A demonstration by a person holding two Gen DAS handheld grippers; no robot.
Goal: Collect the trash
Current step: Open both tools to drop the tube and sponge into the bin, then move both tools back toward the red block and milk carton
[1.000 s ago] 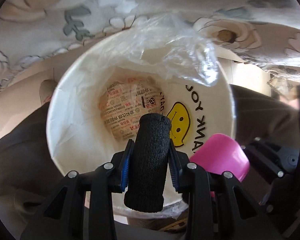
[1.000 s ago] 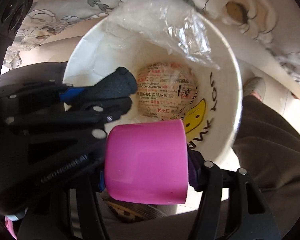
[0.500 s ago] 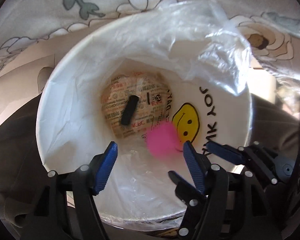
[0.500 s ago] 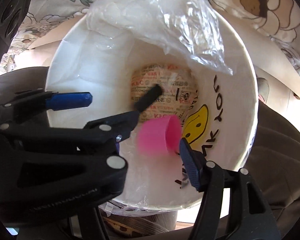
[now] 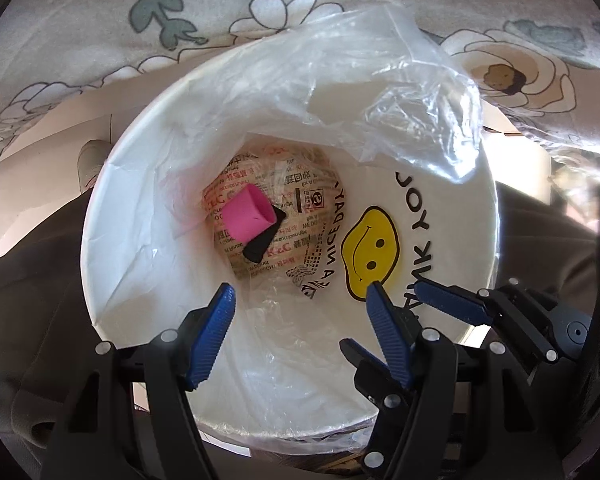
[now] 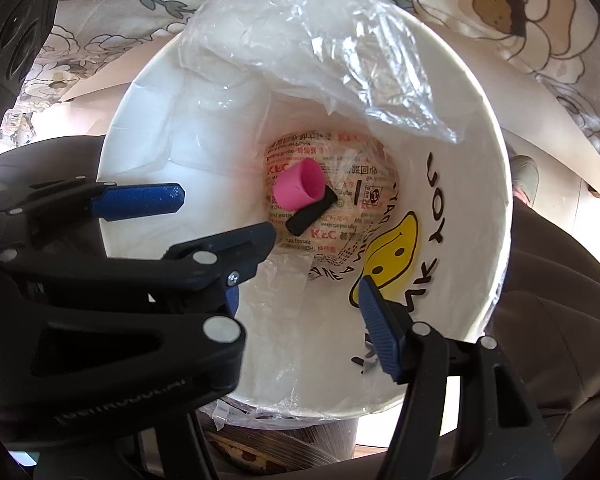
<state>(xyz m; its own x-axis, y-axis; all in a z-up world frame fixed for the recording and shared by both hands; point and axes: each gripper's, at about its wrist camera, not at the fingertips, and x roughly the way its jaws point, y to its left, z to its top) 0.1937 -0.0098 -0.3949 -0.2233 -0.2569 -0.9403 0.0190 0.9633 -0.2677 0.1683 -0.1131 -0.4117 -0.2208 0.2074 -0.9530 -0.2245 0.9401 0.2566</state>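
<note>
A white paper bucket (image 5: 112, 216) lined with a clear plastic bag fills both views; it also shows in the right wrist view (image 6: 488, 128). At its bottom lie a pink cup (image 5: 246, 218) (image 6: 300, 186) and a black foam tube (image 5: 262, 242) (image 6: 312, 216), touching each other. My left gripper (image 5: 300, 332) is open and empty above the bucket's near rim. My right gripper (image 6: 300, 320) is open and empty beside it; the left gripper's blue-tipped fingers (image 6: 140, 202) cross the right wrist view's left side.
A floral cloth (image 5: 100, 20) lies behind the bucket. A loose flap of the clear bag (image 5: 400, 80) hangs over the far rim. A person's dark trousers (image 6: 560, 300) and a shoe (image 5: 90, 160) flank the bucket.
Both grippers have opened and let go. The black tube and the pink cup fell into the bucket and now rest on its bottom.
</note>
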